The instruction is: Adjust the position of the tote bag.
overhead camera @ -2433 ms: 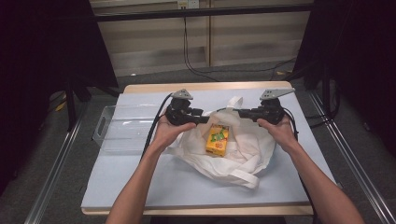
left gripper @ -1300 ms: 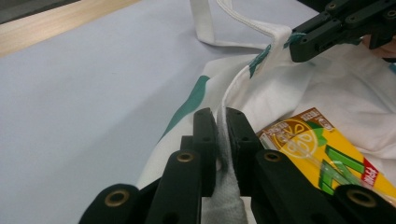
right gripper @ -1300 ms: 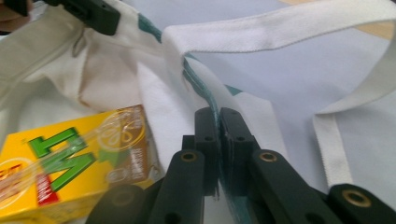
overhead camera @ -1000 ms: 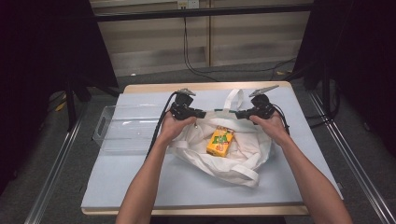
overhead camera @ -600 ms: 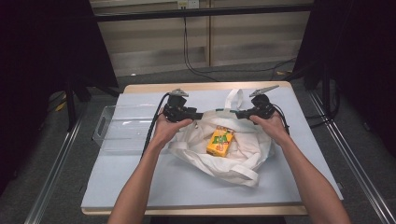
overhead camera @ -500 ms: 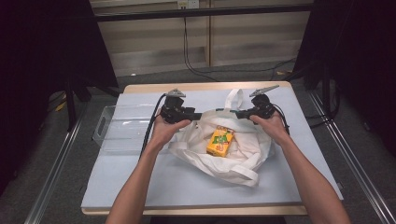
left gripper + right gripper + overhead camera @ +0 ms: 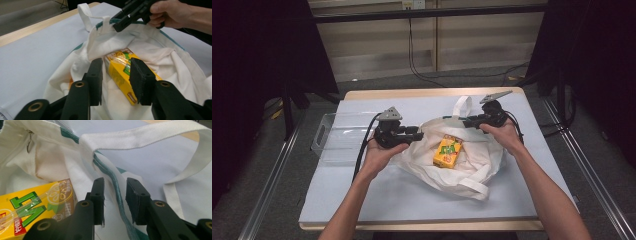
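A white cloth tote bag with a green-trimmed rim (image 7: 447, 160) lies open on the pale blue sheet of the wooden-edged table (image 7: 377, 190), right of the table's centre and closer to its far edge than its near one. Inside the bag, lying flat, is a yellow drink carton with green lettering (image 7: 448, 151). One white strap loops toward the far edge; a second strap lies toward the near edge.

The left gripper (image 7: 416, 136) sits at the bag's left side, just clear of the cloth. Its jaws have just been closing slightly and stand partly apart with nothing between them — the left gripper view (image 7: 116, 75) shows the carton (image 7: 122, 72) lying beyond the pads, not pressed by them.

The right gripper (image 7: 467, 121) is at the far rim of the bag, beside the base of the far strap. Its jaws have just been opening. In the right gripper view (image 7: 115, 195) the green-trimmed rim (image 7: 113, 182) runs between the two pads with a gap on each side — the pads do not press on it.

A clear plastic tray with a handle slot (image 7: 332, 145) rests at the table's left edge, just beside the left gripper.
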The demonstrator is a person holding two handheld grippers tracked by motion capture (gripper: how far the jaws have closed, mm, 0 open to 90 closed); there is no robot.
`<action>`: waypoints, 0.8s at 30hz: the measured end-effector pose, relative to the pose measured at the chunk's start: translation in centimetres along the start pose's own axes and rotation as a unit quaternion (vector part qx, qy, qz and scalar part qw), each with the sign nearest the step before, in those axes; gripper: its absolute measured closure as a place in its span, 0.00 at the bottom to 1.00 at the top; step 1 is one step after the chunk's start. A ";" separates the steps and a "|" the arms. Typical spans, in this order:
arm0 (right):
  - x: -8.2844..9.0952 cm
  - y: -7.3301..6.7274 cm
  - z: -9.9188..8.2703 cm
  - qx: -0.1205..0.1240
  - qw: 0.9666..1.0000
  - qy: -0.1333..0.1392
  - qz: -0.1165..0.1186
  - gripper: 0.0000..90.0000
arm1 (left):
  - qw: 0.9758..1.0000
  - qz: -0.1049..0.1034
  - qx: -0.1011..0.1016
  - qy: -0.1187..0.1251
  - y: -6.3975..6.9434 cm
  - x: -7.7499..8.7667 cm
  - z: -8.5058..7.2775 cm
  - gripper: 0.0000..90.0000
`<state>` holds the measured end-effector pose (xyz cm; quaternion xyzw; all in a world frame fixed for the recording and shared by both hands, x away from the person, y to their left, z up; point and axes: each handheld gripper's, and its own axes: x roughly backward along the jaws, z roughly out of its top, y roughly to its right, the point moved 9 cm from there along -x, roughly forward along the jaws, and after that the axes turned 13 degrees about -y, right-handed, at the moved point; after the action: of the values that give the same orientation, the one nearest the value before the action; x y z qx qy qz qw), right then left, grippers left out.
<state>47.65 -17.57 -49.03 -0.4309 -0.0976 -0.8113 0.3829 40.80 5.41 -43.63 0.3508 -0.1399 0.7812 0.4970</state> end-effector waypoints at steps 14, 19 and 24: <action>0.3 -1.3 1.1 0.026 1.000 0.008 0.007 0.69 | 0.992 -0.082 -0.075 -0.063 7.5 -3.0 -3.3 0.76; 0.2 -1.5 1.4 0.028 1.000 0.005 0.006 0.71 | 0.986 -0.107 -0.096 -0.080 9.6 -4.1 -4.1 0.74; -0.1 -1.4 1.5 0.024 1.000 0.007 0.008 0.74 | 0.985 -0.116 -0.095 -0.085 10.3 -4.8 -4.2 0.74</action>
<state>47.62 -15.82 -47.97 -0.4161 -0.1112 -0.8089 0.4003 31.32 -0.27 -48.60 0.3811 -0.2140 0.6685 0.6018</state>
